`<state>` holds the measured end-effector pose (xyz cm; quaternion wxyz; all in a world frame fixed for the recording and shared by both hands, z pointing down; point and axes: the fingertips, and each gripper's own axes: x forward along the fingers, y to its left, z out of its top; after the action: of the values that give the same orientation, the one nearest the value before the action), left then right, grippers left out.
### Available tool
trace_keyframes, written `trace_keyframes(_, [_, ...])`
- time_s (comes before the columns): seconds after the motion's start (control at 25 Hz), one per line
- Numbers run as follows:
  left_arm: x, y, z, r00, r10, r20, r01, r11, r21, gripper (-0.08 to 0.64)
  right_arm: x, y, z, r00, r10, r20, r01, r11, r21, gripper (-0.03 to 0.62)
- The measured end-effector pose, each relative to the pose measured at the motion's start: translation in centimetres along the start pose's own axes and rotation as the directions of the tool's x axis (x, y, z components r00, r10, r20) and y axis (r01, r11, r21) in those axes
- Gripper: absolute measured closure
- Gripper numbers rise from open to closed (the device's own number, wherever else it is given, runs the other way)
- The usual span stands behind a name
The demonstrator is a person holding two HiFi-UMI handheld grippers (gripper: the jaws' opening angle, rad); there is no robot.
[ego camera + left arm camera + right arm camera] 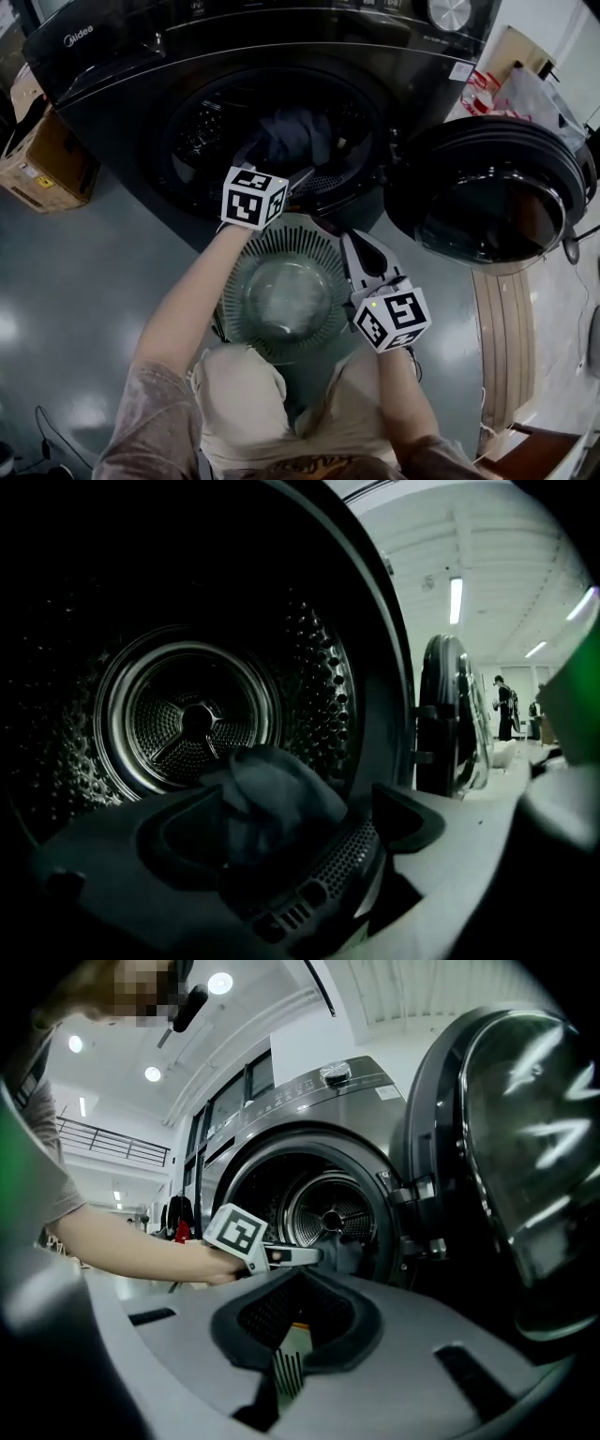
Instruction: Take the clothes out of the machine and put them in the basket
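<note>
The dark front-loading washing machine [122, 103] has its round door [492, 202] swung open to the right. A dark grey garment [295, 136] lies bunched at the front of the drum [187, 714]. My left gripper [302, 175] reaches into the drum opening, jaws open, and the garment [272, 794] sits just ahead of them, untouched. The right gripper view shows my left gripper [317, 1256] from the side at the drum's mouth. A grey round ribbed basket [281, 225] stands on the floor below the opening. My right gripper [352, 239] hovers over the basket's right rim, shut and empty.
A cardboard box [37, 159] sits on the floor left of the machine. The open door juts out at the right, with plastic bags [525, 94] behind it. A wooden board [506, 337] lies on the floor at the right. My knees are just behind the basket.
</note>
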<state>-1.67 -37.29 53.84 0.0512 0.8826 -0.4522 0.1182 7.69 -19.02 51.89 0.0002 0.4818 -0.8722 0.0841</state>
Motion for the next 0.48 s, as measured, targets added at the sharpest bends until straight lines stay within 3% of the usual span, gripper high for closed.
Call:
trace_keyframes(0.24, [5.6, 2.3, -1.0, 0.992, 0.036, -0.121, -0.032, 0.999, 0.041, 0.074, -0.6, -0.1, 0.4, 1.000, -0.001, 0.007, 0.001, 0.999, 0.046, 0.597])
trace_keyframes(0.4, [7.5, 2.7, -1.3, 0.987, 0.051, -0.154, -0.046, 0.998, 0.040, 0.078, -0.8, -0.1, 0.8, 1.000, -0.007, 0.029, 0.005, 0.998, 0.056, 0.597])
trace_keyframes(0.48, [7.9, 2.9, -1.6, 0.984, 0.060, -0.166, -0.054, 0.998, 0.041, 0.135, -0.8, -0.4, 1.0, 0.999, -0.017, 0.037, 0.015, 0.998, 0.055, 0.597])
